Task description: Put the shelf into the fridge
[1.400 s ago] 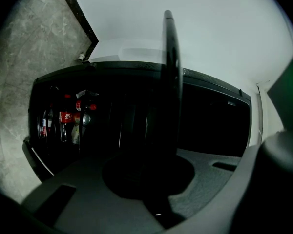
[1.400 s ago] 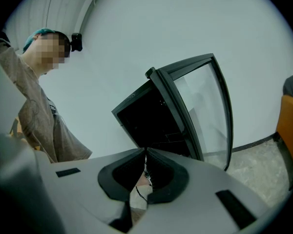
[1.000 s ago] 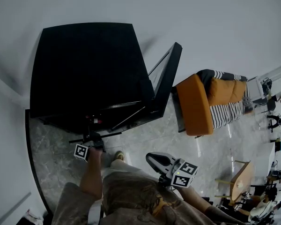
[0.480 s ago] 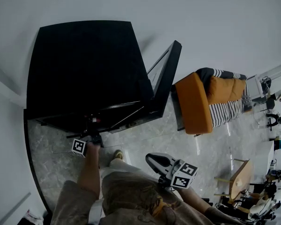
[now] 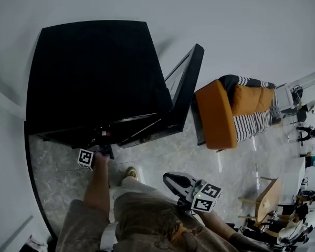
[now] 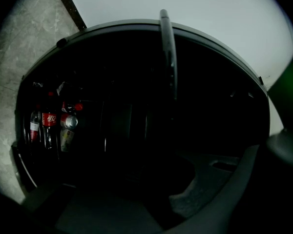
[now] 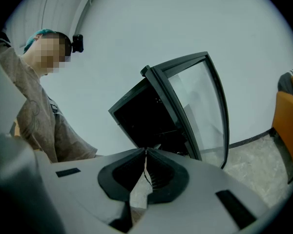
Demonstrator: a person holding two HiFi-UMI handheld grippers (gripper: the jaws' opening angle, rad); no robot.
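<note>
Left gripper view: where do we find the shelf (image 6: pixel 168 57)?

We find it edge-on, a thin grey strip running from the jaws across the dark mouth of the fridge (image 6: pixel 127 72), with its far end against the pale wall (image 6: pixel 210 23).

And how do we read the left gripper (image 5: pixel 101 151)?

We see its jaws a little apart in deep shadow. The strip leads down into the gap, so we read them as pinching the shelf, though the contact itself is too dark to see. In the head view the gripper sits at the near, low edge of the fridge opening.

What else do we see inside?

Bottles (image 6: pixel 49 123) with red labels and caps, at the left of the cabinet.

And the right gripper (image 7: pixel 146 151)?

Its jaws are pressed together with nothing between them. We hold it near our body, well apart from the fridge, facing the glass door (image 5: pixel 186 83) that stands open at the right. An orange sofa (image 5: pixel 218 117) stands further right on the stone floor (image 5: pixel 163 156).
</note>
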